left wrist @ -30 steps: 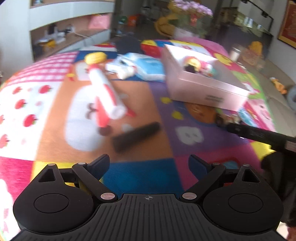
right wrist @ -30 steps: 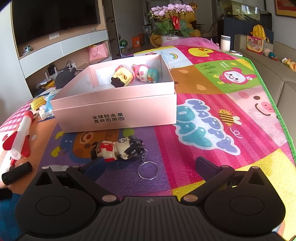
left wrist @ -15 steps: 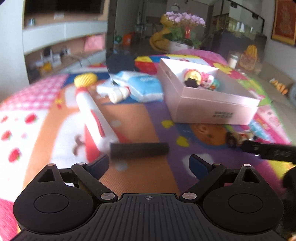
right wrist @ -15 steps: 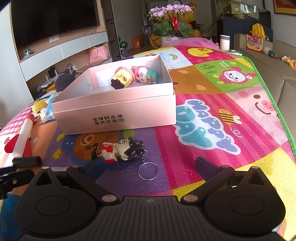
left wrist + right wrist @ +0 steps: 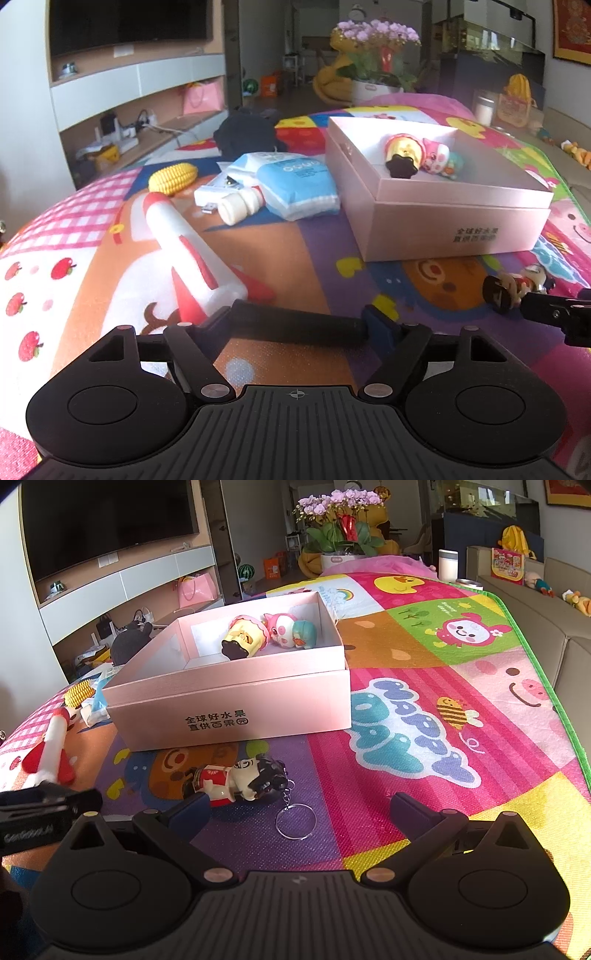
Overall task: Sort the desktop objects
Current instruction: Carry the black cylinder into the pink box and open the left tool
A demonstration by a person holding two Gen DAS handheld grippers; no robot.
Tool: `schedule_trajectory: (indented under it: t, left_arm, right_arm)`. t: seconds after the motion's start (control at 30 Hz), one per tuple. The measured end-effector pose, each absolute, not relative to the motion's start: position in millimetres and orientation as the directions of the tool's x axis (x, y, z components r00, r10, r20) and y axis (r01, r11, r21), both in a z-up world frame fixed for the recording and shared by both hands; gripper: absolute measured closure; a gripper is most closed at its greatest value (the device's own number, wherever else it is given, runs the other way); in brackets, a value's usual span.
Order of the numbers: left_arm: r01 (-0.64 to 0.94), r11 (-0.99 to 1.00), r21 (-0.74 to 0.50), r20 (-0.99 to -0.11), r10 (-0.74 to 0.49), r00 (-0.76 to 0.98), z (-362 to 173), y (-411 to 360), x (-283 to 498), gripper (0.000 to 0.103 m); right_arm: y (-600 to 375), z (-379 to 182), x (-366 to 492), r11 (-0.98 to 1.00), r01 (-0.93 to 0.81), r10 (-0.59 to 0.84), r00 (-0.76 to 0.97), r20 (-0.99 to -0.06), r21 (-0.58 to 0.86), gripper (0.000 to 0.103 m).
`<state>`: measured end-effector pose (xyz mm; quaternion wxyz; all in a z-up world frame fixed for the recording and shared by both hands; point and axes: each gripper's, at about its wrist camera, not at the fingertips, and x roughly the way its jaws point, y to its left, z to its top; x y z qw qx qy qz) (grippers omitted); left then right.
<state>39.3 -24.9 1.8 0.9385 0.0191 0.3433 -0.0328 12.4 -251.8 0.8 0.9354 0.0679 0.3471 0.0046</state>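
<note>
cartoon play mat (image 5: 424, 716) covers the tabletop; left gripper (image 5: 295, 325) fingers sit apart around a black cylinder (image 5: 295, 326) beside the toy rocket (image 5: 188, 251); right gripper (image 5: 301, 808) fingers apart near the figurine keychain (image 5: 240, 779) before the pink box (image 5: 236, 709)

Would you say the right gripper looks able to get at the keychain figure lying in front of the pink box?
Probably yes. The right gripper is open, the keychain figure lies on the mat just ahead of its left finger, and nothing lies between. The pink box sits behind it, apart.
</note>
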Motion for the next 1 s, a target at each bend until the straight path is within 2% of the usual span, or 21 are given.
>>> schedule_trajectory:
  t: [0.23, 0.37, 0.47, 0.53, 0.57, 0.83, 1.0]
  left_arm:
    - [0.113, 0.994, -0.010, -0.655, -0.092, 0.750, 8.8, -7.3, 12.0, 0.022]
    - [0.126, 0.992, -0.027, -0.660, -0.112, 0.743, 12.9, 2.5, -5.0, 0.022]
    - [0.135, 0.990, -0.027, -0.651, -0.120, 0.750, 16.1, 5.3, -15.4, 0.022]
    - [0.145, 0.989, -0.030, -0.646, -0.130, 0.752, 18.4, 6.0, -20.8, 0.022]
    - [0.152, 0.988, -0.031, -0.643, -0.136, 0.754, 20.3, 5.5, -23.3, 0.022]
    - [0.303, 0.952, -0.044, -0.588, -0.270, 0.762, 49.8, -13.6, -27.4, 0.022]
    - [0.411, 0.911, -0.049, -0.470, -0.384, 0.795, 98.0, -38.2, 5.9, 0.022]
  right_arm:
    - [-237.2, 6.5, 12.8, 0.998, -0.009, 0.048, 0.784, -0.619, 0.065, 0.000]
    - [-225.7, 7.5, 25.1, 0.995, -0.081, 0.103, 0.766, -0.635, 0.063, 0.000]
    - [-214.8, 5.2, 35.4, 0.992, -0.115, 0.124, 0.742, -0.659, 0.058, 0.015]
    - [-206.8, 5.9, 38.2, 0.991, -0.128, 0.119, 0.730, -0.673, 0.037, 0.035]
    - [-203.9, 8.2, 37.5, 0.991, -0.135, 0.115, 0.724, -0.681, 0.024, 0.038]
    - [-220.5, 62.1, -12.4, 0.962, -0.268, 0.234, 0.693, -0.682, 0.058, 0.038]
    - [-247.0, 129.6, -21.6, 0.963, -0.249, 0.262, 0.789, -0.556, 0.100, 0.038]
